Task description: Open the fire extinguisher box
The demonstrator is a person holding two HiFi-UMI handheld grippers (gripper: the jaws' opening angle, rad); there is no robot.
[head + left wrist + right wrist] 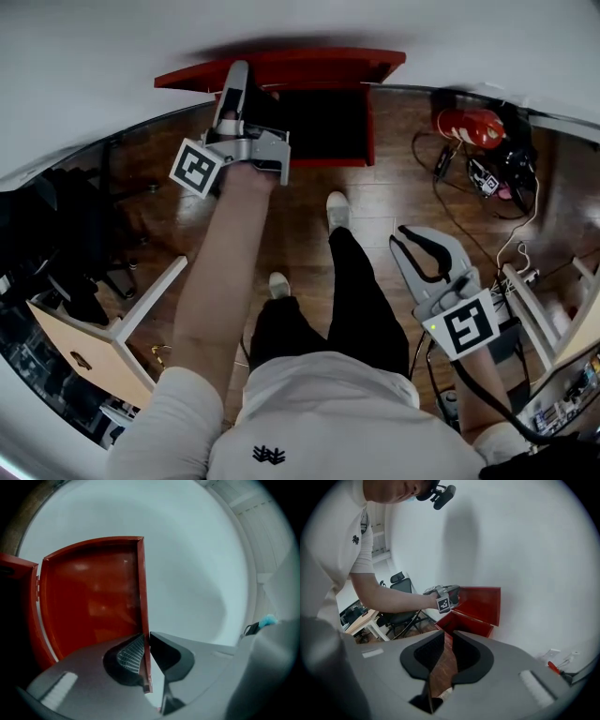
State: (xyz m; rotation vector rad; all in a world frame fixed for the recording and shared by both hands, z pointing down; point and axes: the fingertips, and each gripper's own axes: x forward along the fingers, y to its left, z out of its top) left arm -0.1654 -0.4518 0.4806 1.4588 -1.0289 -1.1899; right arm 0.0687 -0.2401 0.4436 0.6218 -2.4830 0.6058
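Note:
The red fire extinguisher box [367, 122] stands on the floor against the white wall, with its lid [281, 67] raised and the dark inside showing. My left gripper [239, 82] reaches forward and is shut on the lid's free edge. In the left gripper view the thin red lid edge [143, 597] runs between the pads of the left gripper [146, 644]. My right gripper [401, 231] hangs low at the right, away from the box, shut with nothing in it. The right gripper view shows the right gripper [447, 637], the box [468, 623] and the left gripper [452, 592] on the lid [483, 601].
A red fire extinguisher [469, 127] lies on the wooden floor right of the box, among black cables [487, 178]. A light wooden desk [84, 347] and a black office chair [84, 234] stand at the left. The person's legs [356, 281] are behind the box.

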